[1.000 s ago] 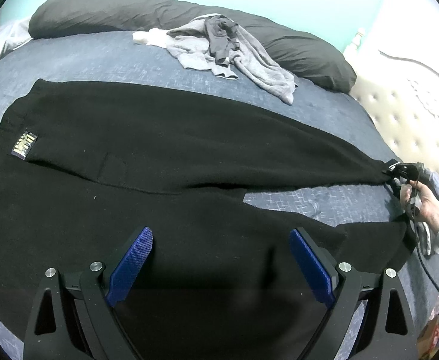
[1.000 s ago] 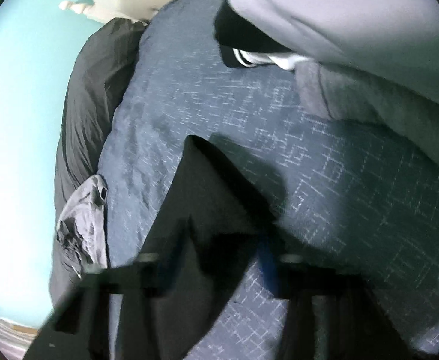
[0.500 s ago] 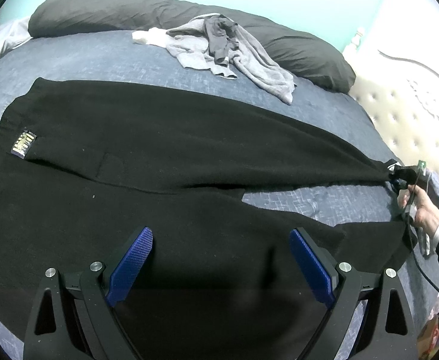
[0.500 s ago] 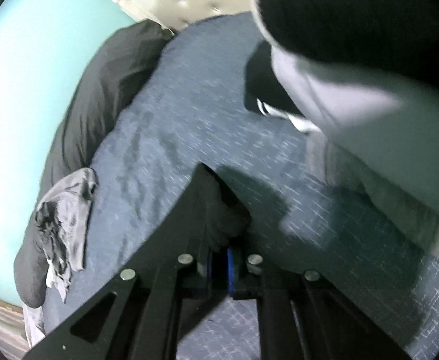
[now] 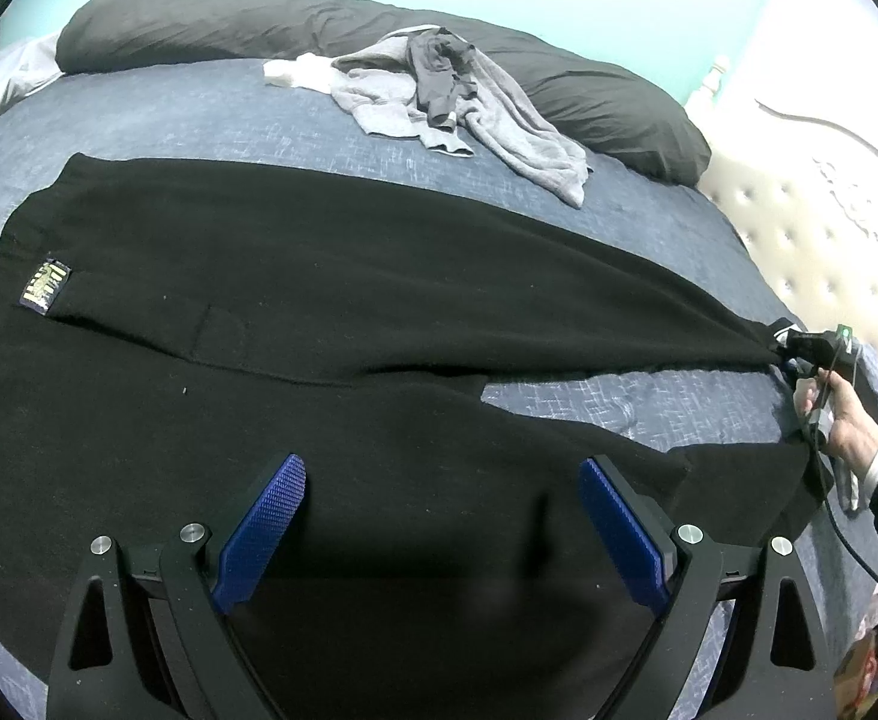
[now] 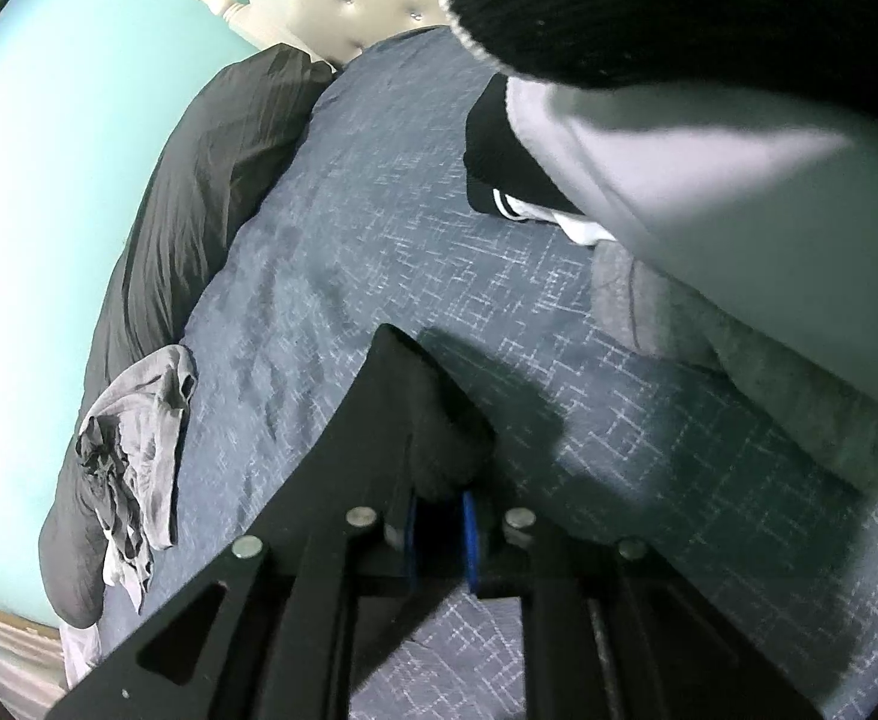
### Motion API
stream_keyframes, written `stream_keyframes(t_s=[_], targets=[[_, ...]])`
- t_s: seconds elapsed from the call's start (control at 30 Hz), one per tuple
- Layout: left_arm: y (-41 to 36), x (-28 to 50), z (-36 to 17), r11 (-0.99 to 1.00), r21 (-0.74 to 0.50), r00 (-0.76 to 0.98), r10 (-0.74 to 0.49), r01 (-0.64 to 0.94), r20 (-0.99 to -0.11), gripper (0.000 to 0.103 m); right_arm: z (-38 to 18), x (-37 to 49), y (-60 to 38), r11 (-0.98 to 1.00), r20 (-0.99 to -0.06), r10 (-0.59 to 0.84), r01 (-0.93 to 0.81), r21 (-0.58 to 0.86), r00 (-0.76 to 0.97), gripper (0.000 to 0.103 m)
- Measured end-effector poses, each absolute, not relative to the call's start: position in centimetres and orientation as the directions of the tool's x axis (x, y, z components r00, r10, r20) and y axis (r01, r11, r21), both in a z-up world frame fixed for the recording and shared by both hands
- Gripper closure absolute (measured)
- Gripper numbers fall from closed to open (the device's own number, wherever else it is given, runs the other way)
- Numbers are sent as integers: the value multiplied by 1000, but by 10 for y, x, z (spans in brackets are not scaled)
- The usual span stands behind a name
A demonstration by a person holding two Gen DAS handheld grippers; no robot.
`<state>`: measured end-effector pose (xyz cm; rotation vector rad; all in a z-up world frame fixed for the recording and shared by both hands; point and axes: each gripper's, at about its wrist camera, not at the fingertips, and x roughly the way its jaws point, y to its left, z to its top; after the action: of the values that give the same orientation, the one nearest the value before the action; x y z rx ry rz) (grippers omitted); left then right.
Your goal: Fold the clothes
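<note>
Black trousers point(image 5: 295, 300) lie spread across the middle of the blue bed point(image 5: 169, 114). At lower centre, the left claw point(image 5: 442, 528) hangs spread above them, holding nothing. At the right edge, the right claw point(image 5: 790, 360) pinches one leg's cuff, its jaws easing apart.

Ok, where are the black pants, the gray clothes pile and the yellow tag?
Black pants point(image 5: 331, 276), left wrist view, on the upper leg's middle.
Gray clothes pile point(image 5: 499, 120), left wrist view, on the light gray fabric beside the pillow.
Yellow tag point(image 5: 47, 287), left wrist view, on the tag's middle near the waistband.
</note>
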<state>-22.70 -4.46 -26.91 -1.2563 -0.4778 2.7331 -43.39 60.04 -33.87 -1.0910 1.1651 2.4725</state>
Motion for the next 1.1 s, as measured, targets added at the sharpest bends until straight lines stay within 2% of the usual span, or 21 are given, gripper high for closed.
stream_keyframes(t_s=[0.13,0.27,0.67,0.9,0.97,1.1], targets=[[-44,-226,-270,-946,-321,-655,217,40,-724,8,-337,-430,600,-690,-711,-78,-477,545,-699,82],[-44,-227,-270,-947,-319,-654,218,38,-724,8,-333,-424,602,-693,-693,-3,-498,521,-720,82],[-42,-227,-269,-946,-322,-652,223,34,-724,8,-333,-415,610,-711,-717,97,-553,435,-690,84],[-44,-226,-266,-947,-320,-657,221,33,-721,8,-322,-394,607,-698,-697,87,-543,467,-712,81],[-45,-226,-266,-947,-319,-657,219,34,-722,8,-320,-389,605,-689,-694,63,-534,490,-717,78],[-48,-224,-265,-948,-317,-659,217,34,-720,8,-309,-379,592,-708,-692,11,-495,504,-721,76]])
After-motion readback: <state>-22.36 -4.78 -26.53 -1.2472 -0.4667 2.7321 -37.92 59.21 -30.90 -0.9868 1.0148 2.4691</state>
